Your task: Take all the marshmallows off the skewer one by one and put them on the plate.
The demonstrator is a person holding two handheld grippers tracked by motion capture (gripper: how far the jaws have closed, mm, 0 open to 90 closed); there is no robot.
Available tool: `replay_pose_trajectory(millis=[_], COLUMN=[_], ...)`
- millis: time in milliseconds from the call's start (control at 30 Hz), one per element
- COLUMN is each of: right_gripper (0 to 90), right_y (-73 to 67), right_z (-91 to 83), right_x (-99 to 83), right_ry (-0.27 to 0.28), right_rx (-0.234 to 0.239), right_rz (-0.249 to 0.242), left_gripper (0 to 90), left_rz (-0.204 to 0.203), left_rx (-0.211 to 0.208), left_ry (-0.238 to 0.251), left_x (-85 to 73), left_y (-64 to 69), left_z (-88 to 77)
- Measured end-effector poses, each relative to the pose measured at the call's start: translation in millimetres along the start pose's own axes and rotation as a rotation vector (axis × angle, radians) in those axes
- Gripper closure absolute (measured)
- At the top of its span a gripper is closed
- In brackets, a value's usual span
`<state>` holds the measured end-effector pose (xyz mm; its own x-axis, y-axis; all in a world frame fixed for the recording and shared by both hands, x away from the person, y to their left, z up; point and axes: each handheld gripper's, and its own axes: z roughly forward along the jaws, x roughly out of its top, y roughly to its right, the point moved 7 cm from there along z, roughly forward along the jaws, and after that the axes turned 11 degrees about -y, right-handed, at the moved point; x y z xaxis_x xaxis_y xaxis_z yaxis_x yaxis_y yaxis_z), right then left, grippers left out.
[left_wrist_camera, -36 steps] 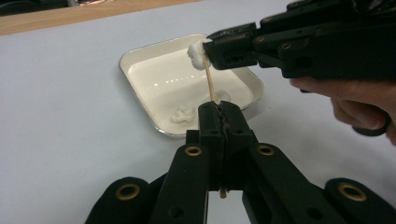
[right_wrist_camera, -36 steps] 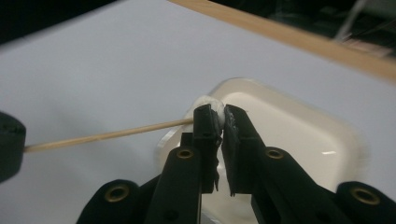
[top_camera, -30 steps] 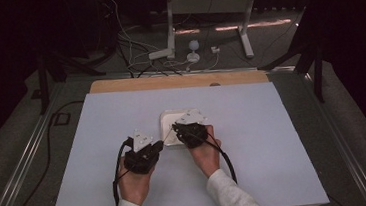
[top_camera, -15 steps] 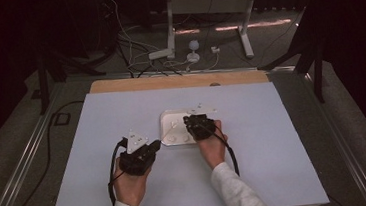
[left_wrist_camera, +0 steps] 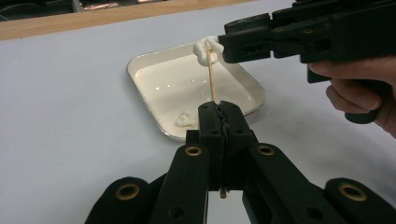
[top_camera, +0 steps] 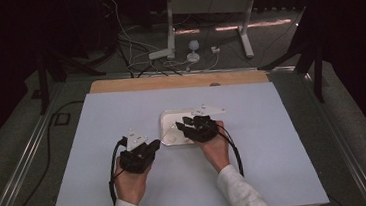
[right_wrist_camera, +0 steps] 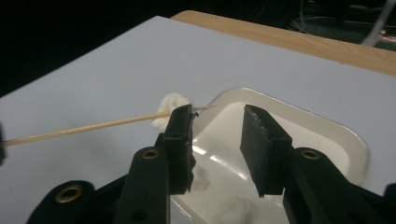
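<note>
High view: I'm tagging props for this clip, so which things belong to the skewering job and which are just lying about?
In the job:
- wooden skewer, clamped in the left hand-held gripper
- white marshmallow-like piece on its tip
- white tray with another piece
- right hand-held gripper, jaws just opened

Lying about:
- floor cables
- metal stand
- small white device

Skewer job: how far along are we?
Done: one white piece sits threaded near the tip of the skewer, which the left gripper clamps over the tray. In hand: the right gripper has just been opening, nothing between its pads, the piece just beside one finger. Left: at least one more white piece lies in the tray, probably next to be picked and threaded.
</note>
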<state>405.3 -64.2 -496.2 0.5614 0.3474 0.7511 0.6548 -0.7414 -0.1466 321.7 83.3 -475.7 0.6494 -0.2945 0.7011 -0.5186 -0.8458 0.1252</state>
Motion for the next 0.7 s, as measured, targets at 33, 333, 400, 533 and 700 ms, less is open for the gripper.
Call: replay_pose_trajectory(millis=[33, 333, 400, 533, 700], right_gripper=[62.9, 60.5, 69.7, 77.4, 83.9], right_y=[-1.7, -14.4, -13.2, -13.3, -11.2], right_z=[-0.4, 3.6, 2.6, 2.9, 3.6], right_x=[0.3, -1.3, -0.1, -0.1, -1.5], right_ry=[0.003, -0.026, -0.019, -0.037, -0.052], right_rx=[0.009, 0.017, 0.027, 0.028, 0.016], right_rz=[-0.004, -0.078, -0.061, -0.073, -0.066], left_gripper=[90.0, 90.0, 90.0, 90.0, 90.0], left_rz=[-0.002, 0.012, 0.012, 0.024, 0.037], left_rx=[0.002, -0.014, -0.025, -0.036, -0.031], left_ry=[0.0, 0.003, -0.002, -0.011, -0.012], left_x=[-0.1, 1.2, 0.4, -0.3, 0.2], left_y=[-0.6, 3.8, 4.8, 9.3, 11.4], left_z=[0.0, -0.8, 0.7, 3.6, 4.0])
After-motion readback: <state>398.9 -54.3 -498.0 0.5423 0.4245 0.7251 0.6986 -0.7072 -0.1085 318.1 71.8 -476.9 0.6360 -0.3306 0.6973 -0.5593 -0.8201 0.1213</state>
